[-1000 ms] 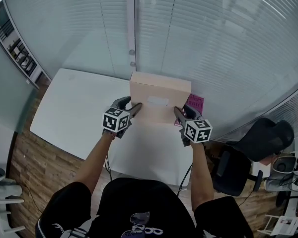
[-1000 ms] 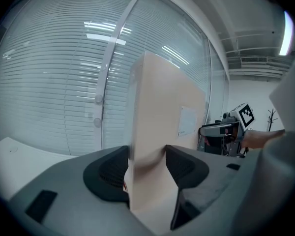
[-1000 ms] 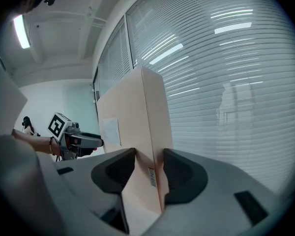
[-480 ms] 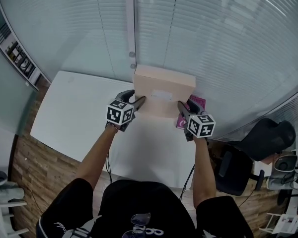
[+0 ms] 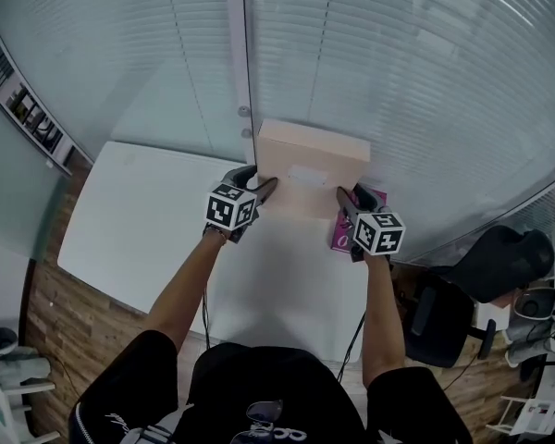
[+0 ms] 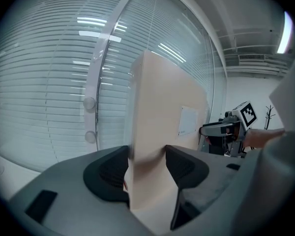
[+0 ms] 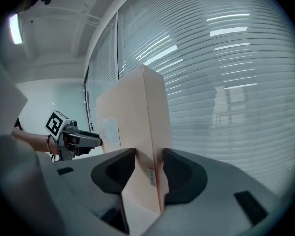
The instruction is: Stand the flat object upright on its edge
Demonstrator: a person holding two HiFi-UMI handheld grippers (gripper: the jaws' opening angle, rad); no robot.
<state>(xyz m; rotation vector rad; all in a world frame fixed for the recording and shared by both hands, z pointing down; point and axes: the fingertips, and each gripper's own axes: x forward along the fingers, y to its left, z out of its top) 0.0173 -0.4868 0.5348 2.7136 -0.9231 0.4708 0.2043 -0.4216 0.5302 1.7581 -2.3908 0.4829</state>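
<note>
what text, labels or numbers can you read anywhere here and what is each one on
No text here is legible.
White rectangular label on the flat tan cardboard box: print too small to read.
Small sticker on the box's narrow side: too small to read.
Pink printed booklet on the white table: white lettering, too blurred to read.
Cubes on the left gripper and right gripper: black-and-white square patterns, no words.

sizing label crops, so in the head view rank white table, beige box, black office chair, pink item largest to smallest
1. white table
2-3. beige box and black office chair: look alike, chair stands farther off, so unranked
4. pink item, partly hidden
</note>
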